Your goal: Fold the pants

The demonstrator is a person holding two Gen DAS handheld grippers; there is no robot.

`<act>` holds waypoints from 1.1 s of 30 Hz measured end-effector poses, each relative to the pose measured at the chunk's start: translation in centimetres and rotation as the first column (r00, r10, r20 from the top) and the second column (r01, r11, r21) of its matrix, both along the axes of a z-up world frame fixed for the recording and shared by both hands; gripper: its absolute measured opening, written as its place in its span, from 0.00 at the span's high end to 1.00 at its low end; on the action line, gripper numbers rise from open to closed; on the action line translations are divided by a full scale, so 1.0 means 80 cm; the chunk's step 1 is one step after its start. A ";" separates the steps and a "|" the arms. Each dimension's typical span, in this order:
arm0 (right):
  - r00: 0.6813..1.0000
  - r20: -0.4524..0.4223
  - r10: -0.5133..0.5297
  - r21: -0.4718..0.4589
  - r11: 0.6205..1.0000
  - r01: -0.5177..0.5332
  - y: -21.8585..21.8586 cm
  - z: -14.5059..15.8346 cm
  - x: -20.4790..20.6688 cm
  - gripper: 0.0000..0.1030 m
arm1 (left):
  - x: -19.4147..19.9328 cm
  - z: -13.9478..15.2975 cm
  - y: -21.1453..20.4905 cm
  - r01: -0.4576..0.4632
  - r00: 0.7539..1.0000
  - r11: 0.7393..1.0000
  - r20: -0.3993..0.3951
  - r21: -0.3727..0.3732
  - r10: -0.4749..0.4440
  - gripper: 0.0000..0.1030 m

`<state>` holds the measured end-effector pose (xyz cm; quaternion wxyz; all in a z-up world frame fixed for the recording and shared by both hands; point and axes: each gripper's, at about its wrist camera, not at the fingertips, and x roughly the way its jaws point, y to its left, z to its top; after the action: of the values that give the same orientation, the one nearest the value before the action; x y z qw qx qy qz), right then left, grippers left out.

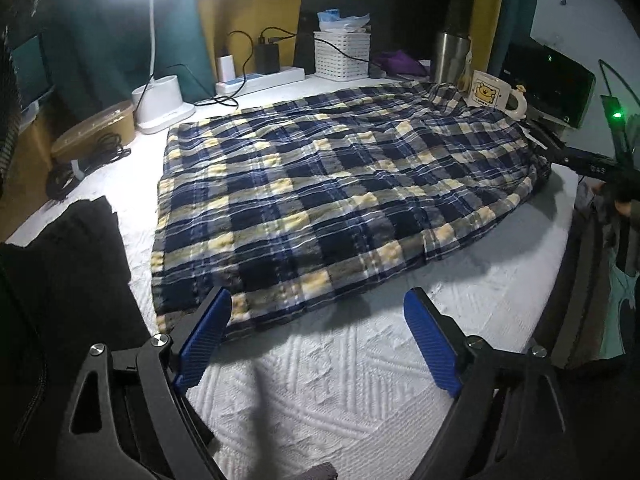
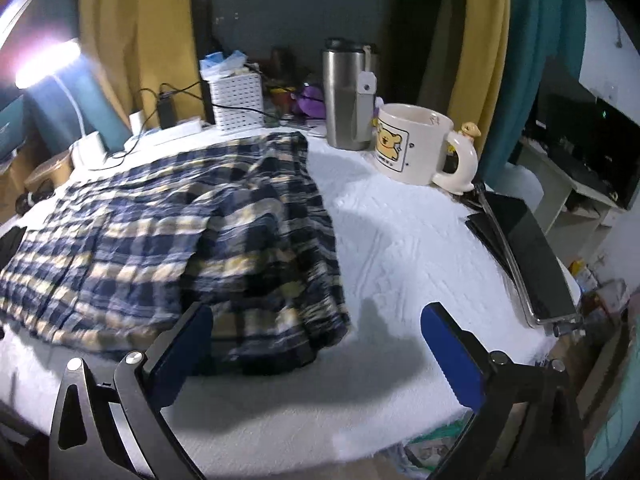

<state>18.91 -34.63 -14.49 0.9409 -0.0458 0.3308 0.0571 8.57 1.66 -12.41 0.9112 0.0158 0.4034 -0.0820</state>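
Blue, yellow and white plaid pants [image 1: 320,192] lie folded flat on a white textured cloth covering the table [image 1: 328,392]. My left gripper [image 1: 318,308] stands open just over the near edge of the pants, with nothing between its blue pads [image 1: 202,344]. In the right wrist view the same pants [image 2: 168,240] lie left of centre, their right edge bunched. My right gripper [image 2: 316,320] is open wide above that near right corner, and its pads [image 2: 450,354] hold nothing. The right gripper's black body [image 1: 588,164] shows at the right edge of the left wrist view.
A bear mug [image 2: 416,144] and a steel tumbler [image 2: 346,96] stand behind the pants' right end. A white basket [image 1: 341,54], chargers, a power strip [image 1: 260,80] and a lamp base [image 1: 162,100] line the back. A dark garment [image 1: 68,272] lies at left; a tablet [image 2: 528,256] at right.
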 end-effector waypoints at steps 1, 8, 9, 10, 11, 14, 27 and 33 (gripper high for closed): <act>1.000 0.009 0.010 -0.016 1.000 -0.010 0.007 0.001 -0.008 0.00 | 0.001 0.000 -0.001 0.001 1.000 1.000 0.000 -0.001 -0.001 0.15; 0.980 0.007 0.199 -0.176 0.965 -0.194 0.096 -0.019 -0.047 0.00 | 0.005 -0.006 -0.001 -0.007 1.000 1.000 -0.018 -0.003 0.007 0.15; 0.973 0.002 0.232 -0.201 0.953 -0.227 0.111 -0.023 -0.050 0.00 | 0.004 -0.006 0.000 -0.009 1.000 1.000 -0.017 -0.004 0.009 0.15; 0.965 -0.005 0.261 -0.230 0.939 -0.255 0.127 -0.029 -0.052 0.00 | 0.004 -0.006 0.001 -0.011 1.000 1.000 -0.017 -0.004 0.011 0.15; 0.960 -0.011 0.280 -0.255 0.927 -0.273 0.138 -0.032 -0.052 0.00 | 0.004 -0.006 0.003 -0.014 1.000 1.000 -0.016 -0.005 0.014 0.15; 0.945 -0.025 0.326 -0.316 0.894 -0.317 0.168 -0.042 -0.050 0.00 | 0.006 -0.006 0.007 -0.025 1.000 1.000 -0.018 -0.010 0.025 0.15; 0.930 -0.054 0.364 -0.191 0.910 -0.368 0.181 -0.010 0.020 0.00 | 0.031 0.007 -0.006 -0.009 1.000 1.000 0.003 -0.028 0.009 0.10; 0.933 -0.095 0.348 -0.089 0.930 -0.356 0.170 -0.005 0.054 0.00 | 0.036 0.007 -0.030 0.022 1.000 0.999 0.021 0.048 -0.023 0.08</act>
<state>23.20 -21.02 -14.87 0.8981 -0.1512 0.3562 0.2090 11.45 -0.77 -11.85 0.9138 0.0429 0.3954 -0.0824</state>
